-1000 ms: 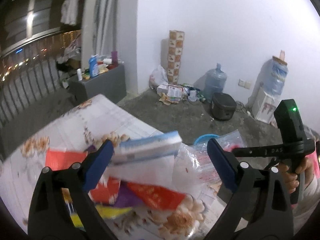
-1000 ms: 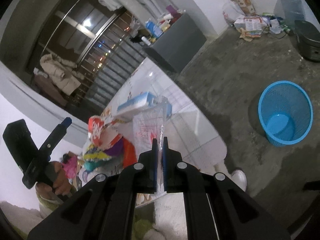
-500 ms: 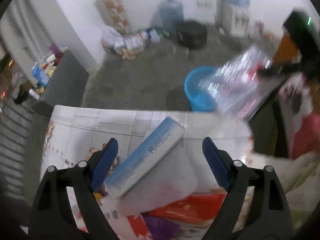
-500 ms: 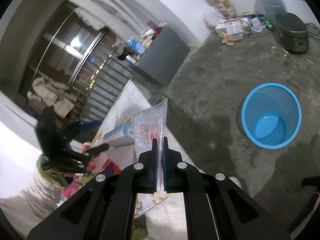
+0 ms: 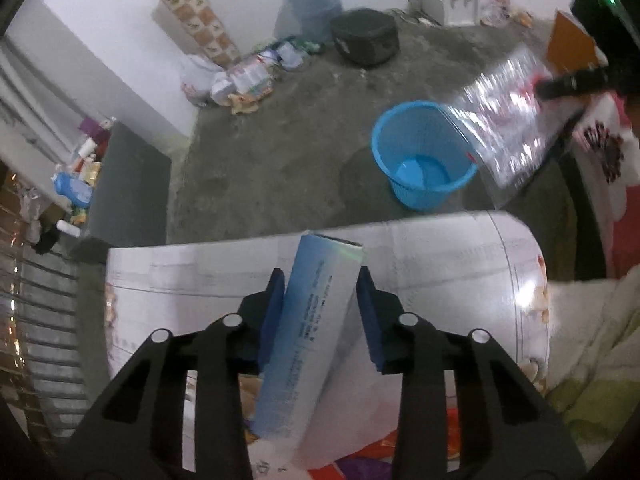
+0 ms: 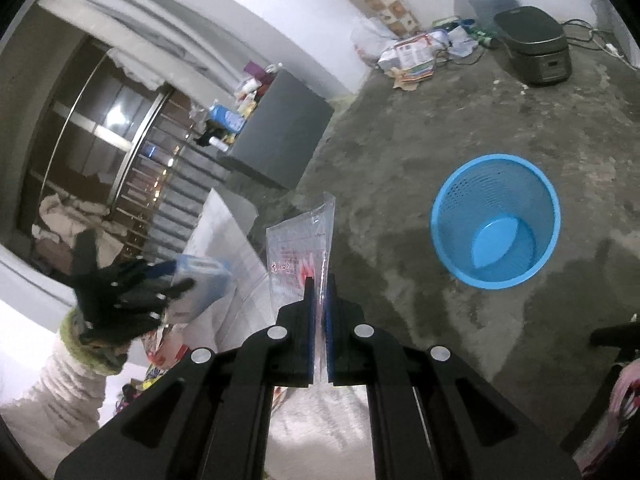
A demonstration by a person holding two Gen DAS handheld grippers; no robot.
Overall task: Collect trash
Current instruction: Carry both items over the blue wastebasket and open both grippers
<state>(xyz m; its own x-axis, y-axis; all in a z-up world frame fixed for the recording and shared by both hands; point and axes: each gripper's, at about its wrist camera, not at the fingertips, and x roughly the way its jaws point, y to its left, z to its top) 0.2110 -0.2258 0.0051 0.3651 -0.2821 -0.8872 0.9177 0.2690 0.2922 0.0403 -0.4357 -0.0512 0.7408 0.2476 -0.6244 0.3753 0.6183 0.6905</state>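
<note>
A long blue-and-white carton [image 5: 316,320] lies on the white flowered table [image 5: 440,256]. My left gripper [image 5: 320,280] points down over the carton. Its jaws are closing, and both blue pads touch the carton's long sides. The right wrist view shows that gripper as a dark blur [image 6: 132,292] at the carton [image 6: 204,280]. My right gripper [image 6: 318,280] is shut on a clear plastic bag [image 6: 300,248], held off the table's edge. The bag [image 5: 504,128] hangs just right of the blue mesh basket [image 5: 420,194] on the floor. The basket [image 6: 460,200] holds nothing.
Red and purple wrappers [image 5: 360,460] lie on the table near me. On the concrete floor by the wall are a dark cooker [image 5: 366,36], a water jug [image 5: 312,4] and a heap of bags [image 5: 240,80]. A grey cabinet [image 5: 128,188] stands left, bedding [image 5: 592,340] right.
My left gripper tipped down over the carton and its jaws narrowed from wide apart to touching its sides. My right gripper carried the bag off the table towards the basket.
</note>
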